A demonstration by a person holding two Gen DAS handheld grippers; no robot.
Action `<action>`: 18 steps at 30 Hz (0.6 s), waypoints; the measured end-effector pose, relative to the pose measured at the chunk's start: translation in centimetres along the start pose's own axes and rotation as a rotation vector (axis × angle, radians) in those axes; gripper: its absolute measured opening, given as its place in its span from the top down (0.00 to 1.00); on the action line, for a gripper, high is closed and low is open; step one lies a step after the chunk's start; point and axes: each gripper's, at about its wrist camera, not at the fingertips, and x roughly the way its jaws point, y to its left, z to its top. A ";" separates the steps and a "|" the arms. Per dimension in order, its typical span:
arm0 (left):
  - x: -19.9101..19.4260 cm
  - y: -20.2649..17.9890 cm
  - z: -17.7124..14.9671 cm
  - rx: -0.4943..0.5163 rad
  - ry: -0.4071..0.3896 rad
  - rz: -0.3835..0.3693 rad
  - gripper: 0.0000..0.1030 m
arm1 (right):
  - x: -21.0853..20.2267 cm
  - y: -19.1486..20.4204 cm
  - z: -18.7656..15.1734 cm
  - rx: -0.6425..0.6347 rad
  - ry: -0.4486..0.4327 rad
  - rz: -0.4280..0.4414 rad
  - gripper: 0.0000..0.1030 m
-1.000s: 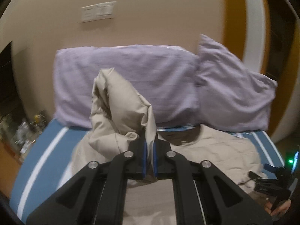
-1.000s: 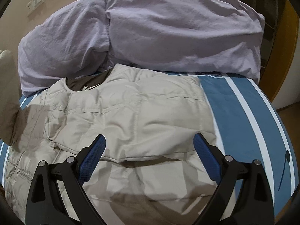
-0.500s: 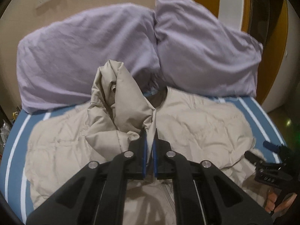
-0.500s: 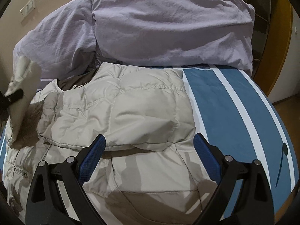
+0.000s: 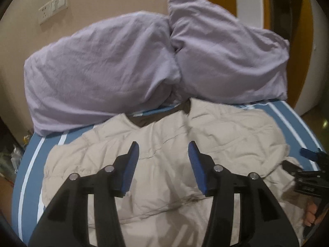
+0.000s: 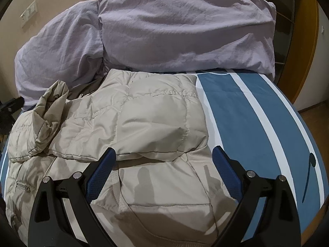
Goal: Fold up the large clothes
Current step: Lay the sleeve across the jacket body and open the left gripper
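— Where does our jacket (image 6: 144,123) lie?

— Flat on the striped bed (image 6: 257,123), collar toward the pillows (image 5: 123,65), hem toward us, so its long axis runs straight ahead of both tongs. Both sleeves are folded in over the chest.

— And our left tongs (image 5: 163,164)?

— We see their jaws opening, nothing between them, the jacket's chest just beyond the tips.

— Our right tongs (image 6: 162,156)?

— Spread wide and empty, over the folded right sleeve's lower edge.

— Anything in the way?

— Two pillows crowd the collar beyond the tongs; a wall switch plate (image 5: 53,7) sits farther off.
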 end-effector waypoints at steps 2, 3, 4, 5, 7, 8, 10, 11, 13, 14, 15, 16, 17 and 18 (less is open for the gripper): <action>1.4 0.4 -0.5 -0.017 0.028 0.018 0.51 | 0.0 0.0 -0.1 -0.003 0.003 -0.001 0.06; 1.9 0.5 -0.7 -0.024 0.039 0.021 0.51 | 0.1 -0.1 -0.1 -0.003 0.005 -0.001 0.06; 2.7 0.6 -1.0 -0.031 0.052 0.027 0.51 | 0.2 -0.1 -0.1 -0.002 0.007 -0.001 0.06; 3.1 0.6 -1.1 -0.034 0.057 0.031 0.51 | 0.3 -0.2 -0.1 0.001 0.009 -0.001 0.06; 4.2 0.7 -1.4 -0.039 0.074 0.039 0.51 | 0.5 -0.3 -0.2 0.006 0.013 -0.003 0.06; 4.9 0.7 -1.7 -0.044 0.087 0.037 0.51 | 0.7 -0.4 -0.2 0.008 0.016 -0.003 0.06; 6.1 0.3 -2.1 -0.044 0.112 0.031 0.51 | 1.0 -0.6 -0.4 0.014 0.024 -0.002 0.06; 6.4 0.2 -2.3 -0.041 0.118 0.032 0.51 | 1.2 -0.6 -0.5 0.016 0.029 0.000 0.06; 7.3 -0.5 -3.0 -0.016 0.128 0.050 0.51 | 1.6 -0.6 -0.7 0.016 0.037 0.001 0.06; 7.6 -0.8 -3.3 -0.002 0.130 0.058 0.51 | 1.8 -0.6 -0.7 0.015 0.040 0.000 0.06; 7.8 -0.9 -3.5 0.002 0.132 0.063 0.51 | 2.0 -0.5 -0.8 0.014 0.044 -0.002 0.06; 8.0 -0.9 -3.8 0.006 0.137 0.067 0.51 | 2.2 -0.5 -0.9 0.014 0.048 -0.005 0.06; 8.3 -0.9 -4.0 0.008 0.139 0.070 0.51 | 2.4 -0.4 -1.0 0.014 0.052 -0.007 0.06; 8.4 -0.9 -4.1 0.009 0.139 0.071 0.51 | 2.6 -0.4 -1.2 0.014 0.055 -0.009 0.06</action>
